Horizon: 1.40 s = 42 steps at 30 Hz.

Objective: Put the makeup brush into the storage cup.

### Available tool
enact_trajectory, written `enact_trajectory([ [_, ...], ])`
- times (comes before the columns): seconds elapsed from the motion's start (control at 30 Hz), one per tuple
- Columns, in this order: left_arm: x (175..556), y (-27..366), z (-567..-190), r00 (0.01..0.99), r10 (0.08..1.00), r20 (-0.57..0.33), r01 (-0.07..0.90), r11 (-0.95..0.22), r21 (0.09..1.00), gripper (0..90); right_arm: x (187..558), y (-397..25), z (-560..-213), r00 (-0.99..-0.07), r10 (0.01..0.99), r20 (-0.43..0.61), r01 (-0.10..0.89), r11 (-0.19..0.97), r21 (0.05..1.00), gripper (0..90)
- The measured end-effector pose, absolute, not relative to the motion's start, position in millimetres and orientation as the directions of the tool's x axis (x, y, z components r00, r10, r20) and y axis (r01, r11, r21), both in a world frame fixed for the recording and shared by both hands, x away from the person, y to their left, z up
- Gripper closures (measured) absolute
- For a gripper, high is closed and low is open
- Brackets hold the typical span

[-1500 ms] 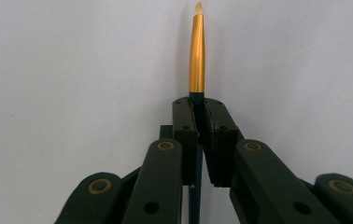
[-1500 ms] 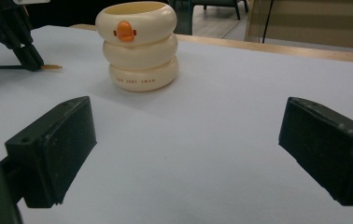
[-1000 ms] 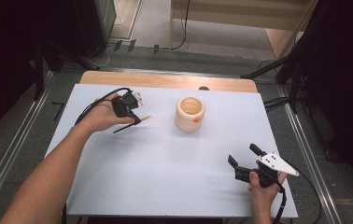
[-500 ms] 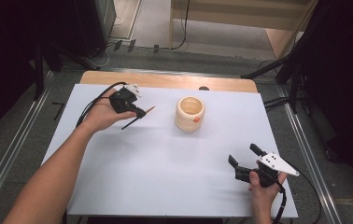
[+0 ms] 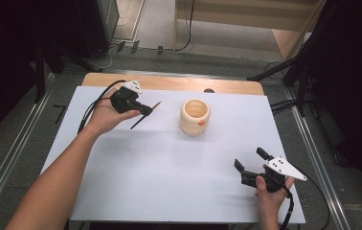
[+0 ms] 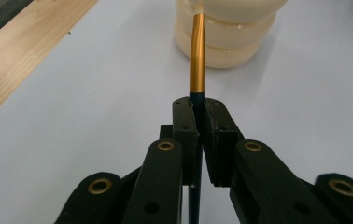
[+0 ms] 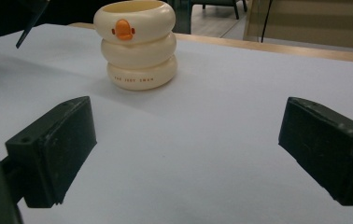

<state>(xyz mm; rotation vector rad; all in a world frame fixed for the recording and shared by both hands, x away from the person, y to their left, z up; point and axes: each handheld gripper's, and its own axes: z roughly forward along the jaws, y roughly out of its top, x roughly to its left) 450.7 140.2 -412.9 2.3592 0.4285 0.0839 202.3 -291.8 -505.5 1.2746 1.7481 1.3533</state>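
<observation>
My left gripper [image 5: 143,109] is at the table's far left, shut on a thin dark pen [image 5: 155,105] with a gold-orange front part. In the left gripper view the jaws [image 6: 199,105] clamp the pen [image 6: 197,56], and its far end points at a cream ringed cup [image 6: 230,32]. That cup [image 5: 194,116] stands upright at the middle back, with an orange duck beak on its side [image 7: 137,46]. Near the front right corner my right gripper [image 5: 250,159] is open, its jaws [image 7: 188,121] wide apart over bare table and facing the cup.
The white tabletop [image 5: 169,182] has a wooden strip [image 5: 169,82] along its far edge. Metal rails and cables lie on the floor around the table. The dark tail of the pen [image 7: 27,32] hangs in the air left of the cup.
My left gripper has shifted slightly back and right with the pen, and the pen's orange end now points closer to the cup. The right gripper has stayed still.
</observation>
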Motion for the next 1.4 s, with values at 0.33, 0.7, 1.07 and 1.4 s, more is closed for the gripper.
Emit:
enact_trajectory([
  [0.33,450.4,138.4,-408.5,0.939,0.336,-0.070,0.281,-0.637,0.718,85.1,202.2,-292.0,-505.4,-0.372,0.922,0.104,0.332,0.027,0.943,4.3],
  [0.7,450.3,140.3,-402.3,0.939,0.327,-0.108,0.281,-0.546,0.789,85.0,202.5,-291.8,-505.9,-0.372,0.922,0.104,0.333,0.028,0.943,4.3],
  [1.07,450.6,139.8,-397.0,0.935,0.341,-0.101,0.270,-0.497,0.825,85.1,202.8,-291.9,-506.6,-0.369,0.924,0.104,0.333,0.027,0.943,4.2],
  [1.4,452.0,141.6,-392.7,0.925,0.359,-0.126,0.281,-0.420,0.863,85.1,202.6,-292.5,-506.9,-0.365,0.925,0.107,0.335,0.023,0.942,4.2],
])
